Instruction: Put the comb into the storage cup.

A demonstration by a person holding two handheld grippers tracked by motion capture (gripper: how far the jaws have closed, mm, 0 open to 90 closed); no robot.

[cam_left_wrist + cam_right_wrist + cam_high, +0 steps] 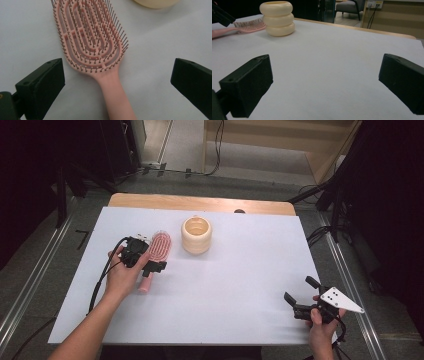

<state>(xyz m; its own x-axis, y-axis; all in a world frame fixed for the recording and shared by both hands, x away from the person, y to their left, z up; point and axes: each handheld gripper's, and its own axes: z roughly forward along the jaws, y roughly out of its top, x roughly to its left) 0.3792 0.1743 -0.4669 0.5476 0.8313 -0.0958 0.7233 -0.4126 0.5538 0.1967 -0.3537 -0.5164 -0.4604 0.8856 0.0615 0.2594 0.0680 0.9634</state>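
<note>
Black jaws of the left tool [146,260] stand wide apart, released, and straddle the pink hairbrush [156,254] without touching it. In the left gripper view the two jaws rise at either side of the brush handle [115,95], with bare table [155,50] visible between each jaw and the handle. The hairbrush [90,40] lies flat on the table, bristles up, its vented oval head pointing away from the person and its handle pointing back toward the person's left hand [122,277]. A black cable [102,275] trails from the left tool along the forearm.

Just beyond and to the right of the brush head stands a cream holder [196,235] shaped like three stacked rings, upright, open at the top. It is near the brush head; whether the two touch cannot be told. The right gripper view shows the holder [277,18] standing beside the bristles.

The right tool [304,302] rests at the near right corner of the table, well apart from the hairbrush and the holder. Its jaws are spread and grasp nothing; only the white table surface [324,70] lies between them. A grey three-cornered plate [340,300] sits on top of it, above the person's right hand [322,325].
</note>
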